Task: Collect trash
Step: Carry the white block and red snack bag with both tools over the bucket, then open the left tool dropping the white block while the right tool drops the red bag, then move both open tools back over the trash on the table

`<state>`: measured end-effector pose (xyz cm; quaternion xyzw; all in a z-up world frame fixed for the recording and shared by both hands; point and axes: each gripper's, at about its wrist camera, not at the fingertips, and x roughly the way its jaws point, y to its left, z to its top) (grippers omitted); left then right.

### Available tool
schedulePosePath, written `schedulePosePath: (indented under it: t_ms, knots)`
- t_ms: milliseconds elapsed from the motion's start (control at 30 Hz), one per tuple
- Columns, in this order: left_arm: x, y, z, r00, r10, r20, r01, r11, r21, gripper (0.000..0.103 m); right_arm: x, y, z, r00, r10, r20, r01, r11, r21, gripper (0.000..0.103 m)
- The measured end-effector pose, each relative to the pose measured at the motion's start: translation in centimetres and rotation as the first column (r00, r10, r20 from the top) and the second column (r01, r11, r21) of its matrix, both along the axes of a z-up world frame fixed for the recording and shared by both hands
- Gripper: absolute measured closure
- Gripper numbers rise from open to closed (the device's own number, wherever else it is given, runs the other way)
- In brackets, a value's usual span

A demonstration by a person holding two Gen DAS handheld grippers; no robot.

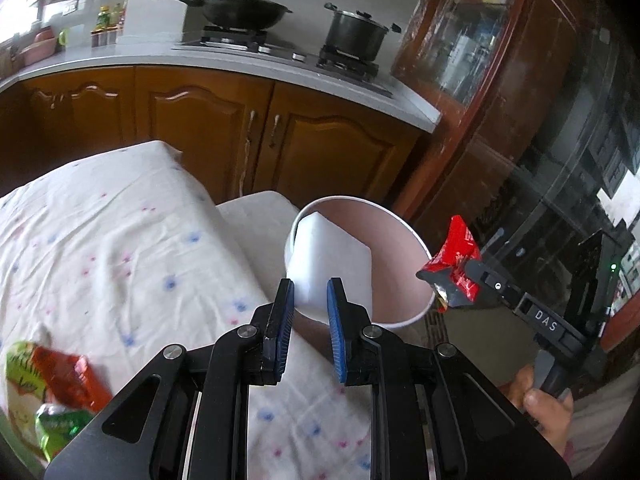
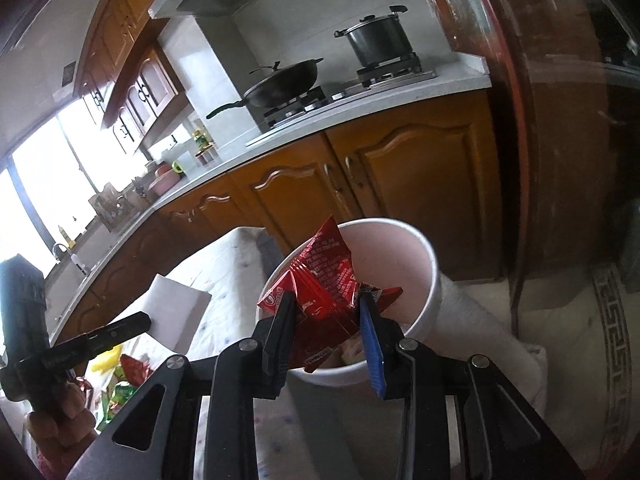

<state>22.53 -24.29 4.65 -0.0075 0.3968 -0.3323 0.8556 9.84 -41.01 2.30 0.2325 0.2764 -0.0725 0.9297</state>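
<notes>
Carrying trash to cup [image 2: 404, 248]: we are clamping wrapper [image 2: 324, 280] in right gripper [image 2: 328, 320], paper [image 1: 332, 264] in left gripper [image 1: 310, 300]; next, releasing over cup.

A crumpled red wrapper [image 2: 320, 280] hangs over the rim of the white bucket [image 2: 424, 280]. A folded white paper [image 1: 332, 256] is above its mouth. More wrappers [image 1: 48, 392] lie on the cloth-covered desk [image 1: 120, 220].

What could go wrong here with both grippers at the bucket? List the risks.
1. The red wrapper in the right gripper hangs near the bucket rim and could drop outside.
2. The white paper in the left gripper is wide and could catch on the rim.
3. Both grippers crowd one opening and might collide.
</notes>
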Motion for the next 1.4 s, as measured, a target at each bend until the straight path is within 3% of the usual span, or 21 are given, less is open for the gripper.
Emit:
schedulePosePath:
  t_ms: [300,633,700,733,767,833,1100,1267,1400]
  knots:
    - [2.9,-5.1,-1.3,0.999,-0.033,-0.017,0.034,0.998,0.054,0.087,2.1,-2.0,-0.7,0.999,-0.02,-0.035,0.019,1.0,-0.011,0.07]
    - [4.9,-7.6,-3.6,0.996,-0.041,-0.074,0.048,0.994,0.102,0.084,3.9,-3.0,-2.4,0.994,-0.016,-0.108,0.014,1.0,-0.017,0.068]
    - [5.2,-7.8,-3.9,0.995,-0.043,-0.092,0.053,0.993,0.105,0.082,4.2,-3.1,-2.6,0.993,-0.011,-0.12,0.009,1.0,-0.011,0.062]
    - [5.3,-7.9,-4.1,0.994,-0.041,-0.104,0.052,0.993,0.109,0.075,4.3,-3.1,-2.7,0.992,-0.01,-0.126,0.009,1.0,-0.008,0.056]
    - [5.4,-8.0,-4.2,0.993,-0.041,-0.113,0.054,0.992,0.11,0.069,4.3,-3.2,-2.7,0.992,-0.009,-0.127,0.009,1.0,-0.002,0.043]
    - [5.4,-8.0,-4.3,0.993,-0.039,-0.115,0.051,0.993,0.111,0.069,4.2,-3.3,-2.6,0.993,-0.014,-0.121,0.015,1.0,0.003,0.031]
    - [5.1,-7.0,-4.3,0.992,-0.023,-0.123,0.035,0.995,0.098,0.069,3.7,-3.3,-2.4,0.994,-0.013,-0.105,0.015,1.0,0.023,0.031]
    - [4.5,-5.5,-3.8,0.992,-0.01,-0.124,0.019,0.997,0.076,0.059,3.0,-2.7,-2.0,0.996,-0.002,-0.084,0.006,0.999,0.04,0.017]
    - [3.6,-3.8,-3.4,0.993,0.011,-0.116,-0.004,0.998,0.063,0.058,2.5,-1.9,-1.6,0.998,0.006,-0.063,-0.002,0.999,0.053,0.014]
